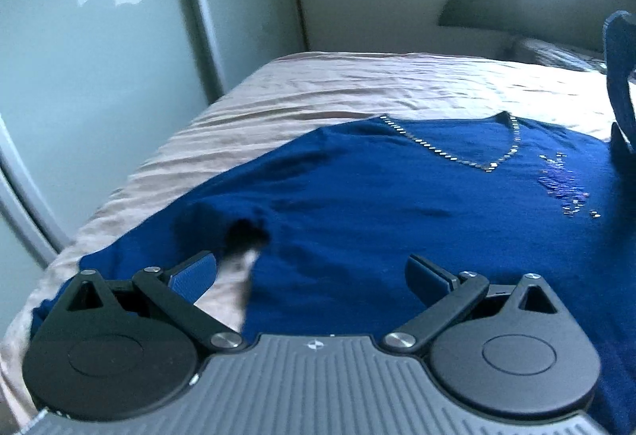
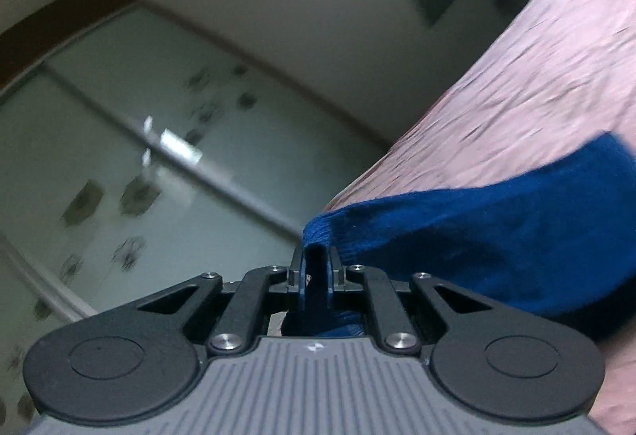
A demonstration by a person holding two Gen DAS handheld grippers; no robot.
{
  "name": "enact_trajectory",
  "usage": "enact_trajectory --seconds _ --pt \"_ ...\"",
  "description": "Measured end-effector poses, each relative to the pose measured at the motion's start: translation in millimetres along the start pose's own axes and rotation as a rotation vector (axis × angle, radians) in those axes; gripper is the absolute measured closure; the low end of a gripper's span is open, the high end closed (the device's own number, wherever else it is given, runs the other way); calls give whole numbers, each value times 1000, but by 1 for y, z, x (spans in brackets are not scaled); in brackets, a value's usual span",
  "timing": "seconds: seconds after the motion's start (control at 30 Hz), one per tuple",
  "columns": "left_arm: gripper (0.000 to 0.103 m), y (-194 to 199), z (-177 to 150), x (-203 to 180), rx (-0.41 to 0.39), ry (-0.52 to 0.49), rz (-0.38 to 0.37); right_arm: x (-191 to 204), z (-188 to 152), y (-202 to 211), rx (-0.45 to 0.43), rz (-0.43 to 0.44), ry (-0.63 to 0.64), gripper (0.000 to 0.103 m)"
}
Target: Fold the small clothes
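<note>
- The wardrobe (image 1: 91, 49) with glass doors stands at the far left, beside the bed (image 1: 338, 85); its doors look closed, so what is inside I cannot tell.
- The left claw (image 1: 314, 272) hangs over the near left part of the blue sweater (image 1: 377, 196). Its jaws stand wide apart and hold nothing. Risk: if it goes down and closes here, I think it may catch the pink sheet (image 1: 222, 292) together with the knit, because the sheet shows through a gap just beside its left finger (image 1: 194, 272).
- The sweater lies spread on the bed, front side up, with the shiny neckline trim (image 1: 449, 152) and the sequin patch (image 1: 564, 184) toward the right. Risk: the sequins could snag on the knit when one layer slides over another.
- At the far right of the left view a strip of the blue cloth (image 1: 620, 77) stands lifted above the bed.
- The right claw (image 2: 316, 268) is closed on a cuff or edge of the sweater (image 2: 497, 244); the cloth fills the narrow gap between the pads. Risk: only a small part is pinched, and the view is blurred, so a fast swing could pull the cloth out or drag the whole sweater and spoil its flat position.
- No box, basket or other open container is visible.
</note>
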State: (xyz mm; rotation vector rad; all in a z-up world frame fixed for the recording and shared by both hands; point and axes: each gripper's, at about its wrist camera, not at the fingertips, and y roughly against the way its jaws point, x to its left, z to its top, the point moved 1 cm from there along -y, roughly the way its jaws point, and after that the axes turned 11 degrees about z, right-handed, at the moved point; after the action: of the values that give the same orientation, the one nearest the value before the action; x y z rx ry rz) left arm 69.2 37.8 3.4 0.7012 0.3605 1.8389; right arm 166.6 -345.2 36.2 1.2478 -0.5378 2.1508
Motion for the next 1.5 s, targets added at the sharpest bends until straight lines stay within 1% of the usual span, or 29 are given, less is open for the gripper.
enact_trajectory --seconds 0.23,0.4,0.5,0.6,0.77,0.9,0.97,1.03,1.07,1.13,1.17,1.2,1.3,1.33,1.37,1.4,1.43,1.47,1.5 --pt "0 2 -8 32 12 21 64 18 -35 -84 144 115 -12 94" --pt "0 2 -14 55 19 36 122 22 -59 -133 245 135 -23 94" --pt "0 0 -18 71 36 54 162 17 -75 -157 297 130 -36 94" --pt "0 -4 -23 88 69 73 200 9 -92 -182 343 119 -44 94" --pt "0 -5 -34 113 111 102 254 -8 -119 -209 398 98 -98 94" --pt "0 -7 -41 129 140 109 290 -13 -138 -229 432 96 -114 94" --pt "0 -7 -45 136 158 126 293 -13 -145 -237 447 63 -87 91" --pt "0 -8 -47 144 171 146 298 -14 -152 -246 457 -11 -30 90" --pt "0 -7 -49 149 177 155 304 -17 -155 -250 470 -42 -24 85" --pt "0 -6 -52 158 188 169 317 -23 -159 -253 486 -68 -37 54" --pt "0 -6 -54 164 197 178 326 -23 -161 -251 483 -64 -39 49" --pt "1 -6 -56 169 205 187 332 -20 -163 -248 477 -36 -41 45" --pt "1 -6 -63 189 244 235 326 -11 -166 -240 473 52 -51 44" --pt "1 -5 -66 195 256 255 314 -9 -167 -239 473 63 -48 42" --pt "1 -5 -68 202 273 283 298 -9 -169 -238 479 60 -43 38" --pt "1 -6 -71 207 288 308 284 -10 -172 -240 495 28 -36 32" --pt "2 -6 -73 213 302 336 269 -11 -175 -244 515 -34 -21 32" --pt "2 -6 -75 219 313 365 256 -10 -179 -244 526 -74 9 33" --pt "2 -6 -76 226 317 394 248 -2 -183 -241 524 -74 58 31"
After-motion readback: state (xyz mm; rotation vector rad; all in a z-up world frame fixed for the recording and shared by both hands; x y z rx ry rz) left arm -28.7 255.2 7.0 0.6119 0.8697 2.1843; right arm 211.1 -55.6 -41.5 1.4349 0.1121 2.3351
